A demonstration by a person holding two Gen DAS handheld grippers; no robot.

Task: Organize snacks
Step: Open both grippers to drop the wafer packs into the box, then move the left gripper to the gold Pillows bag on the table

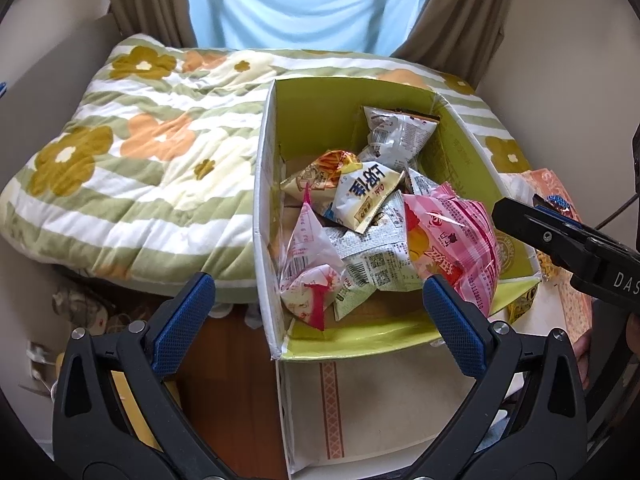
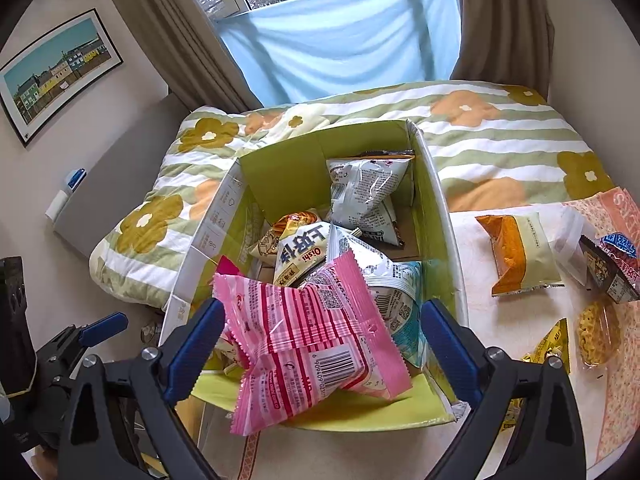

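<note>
A green-lined cardboard box holds several snack bags. A pink striped bag lies on top at the box's near edge. A white Oishi bag and a grey bag lie deeper in. My right gripper is open, its jaws wide on either side of the pink bag without gripping it. My left gripper is open and empty above the box's near left corner. The right gripper's finger shows at the right of the left wrist view.
An orange and cream bag, a dark packet and yellow snacks lie on the white table right of the box. A flowered quilt lies behind and to the left. Curtains and a window stand beyond.
</note>
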